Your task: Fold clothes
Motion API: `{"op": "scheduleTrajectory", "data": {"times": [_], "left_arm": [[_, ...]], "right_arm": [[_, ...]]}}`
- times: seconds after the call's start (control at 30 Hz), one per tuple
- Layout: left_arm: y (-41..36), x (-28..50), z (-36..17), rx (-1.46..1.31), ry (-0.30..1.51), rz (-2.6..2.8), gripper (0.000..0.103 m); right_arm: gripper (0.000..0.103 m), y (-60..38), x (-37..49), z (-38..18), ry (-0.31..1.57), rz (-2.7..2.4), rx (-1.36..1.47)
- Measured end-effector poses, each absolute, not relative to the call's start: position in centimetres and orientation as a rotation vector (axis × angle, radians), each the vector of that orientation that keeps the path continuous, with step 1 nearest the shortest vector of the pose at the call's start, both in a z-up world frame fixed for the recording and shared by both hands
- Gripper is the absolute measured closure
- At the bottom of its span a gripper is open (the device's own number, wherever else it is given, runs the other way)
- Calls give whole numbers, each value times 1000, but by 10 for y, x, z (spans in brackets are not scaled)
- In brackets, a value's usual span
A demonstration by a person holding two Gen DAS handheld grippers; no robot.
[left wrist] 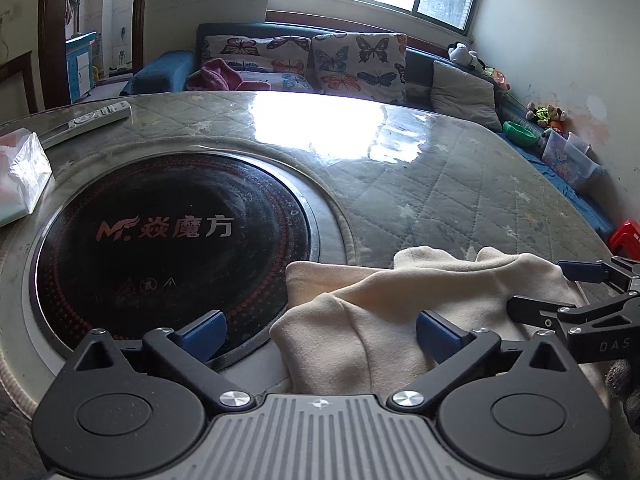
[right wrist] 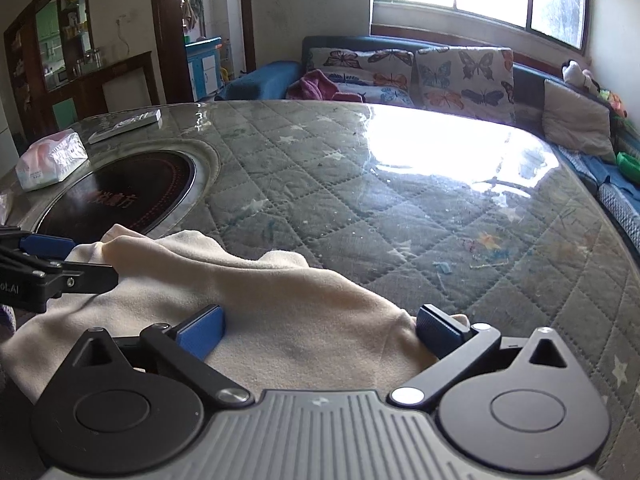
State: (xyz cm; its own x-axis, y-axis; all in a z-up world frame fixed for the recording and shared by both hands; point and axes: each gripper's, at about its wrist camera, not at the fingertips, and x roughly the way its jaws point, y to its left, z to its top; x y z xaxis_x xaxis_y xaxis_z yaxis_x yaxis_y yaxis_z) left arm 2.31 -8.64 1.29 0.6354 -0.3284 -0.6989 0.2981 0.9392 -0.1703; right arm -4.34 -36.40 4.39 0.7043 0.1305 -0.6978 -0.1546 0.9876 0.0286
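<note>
The cream-coloured soft fleece garment (left wrist: 400, 312) lay bunched on the round quilted grey surface under a glossy clear cover (right wrist: 360, 200), close in front of both tools. By the look of it, the folding was at an early or middle stage: the cloth was doubled over itself in a few loose layers with rounded, puffy edges, but it formed no neat flat packet, and the corners did not line up. Smoothing and at least one more fold appeared to be left.

The left gripper (left wrist: 320, 334) had its blue-padded fingers (left wrist: 204, 334) spread wide, pinching nothing; the near left edge of the garment sat between them, nearer the right finger, while the left finger stood over the rim of the black round cooktop with red lettering (left wrist: 160, 240). The right gripper (right wrist: 320, 330) also had its fingers (right wrist: 202, 332) spread wide and held nothing; cloth lay between and under them, and the garment's right corner reached just up to the right finger. In each wrist view the other tool showed at the frame's edge, resting over the cloth.

The fabric looked thick, matte and limp, with soft creases and one raised ridge running away from the fingers toward the cooktop.
</note>
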Motion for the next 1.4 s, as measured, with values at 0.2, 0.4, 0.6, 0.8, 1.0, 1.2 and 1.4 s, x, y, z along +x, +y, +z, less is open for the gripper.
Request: {"op": "scheduleTrajectory", "data": {"times": [0.2,0.4,0.6,0.8,1.0,1.2,1.4], "left_arm": [[-88,20,19,-42,800,-367,0],[-109,29,26,40,777,-358,0],[-128,46,20,116,818,-318,0],[-126,55,14,97,862,-311,0],[-125,51,14,90,852,-312,0],[-123,31,24,94,790,-303,0],[-116,8,20,162,729,-274,0]], "right_arm": [[0,-361,-44,56,748,146,-52],[0,-356,-24,52,777,78,-119],[0,-362,-11,48,811,86,-74],[0,-362,-27,61,768,91,-98],[0,-354,-67,64,718,135,-194],[0,-335,-100,64,630,166,-274],[0,-311,-123,55,539,216,-382]]}}
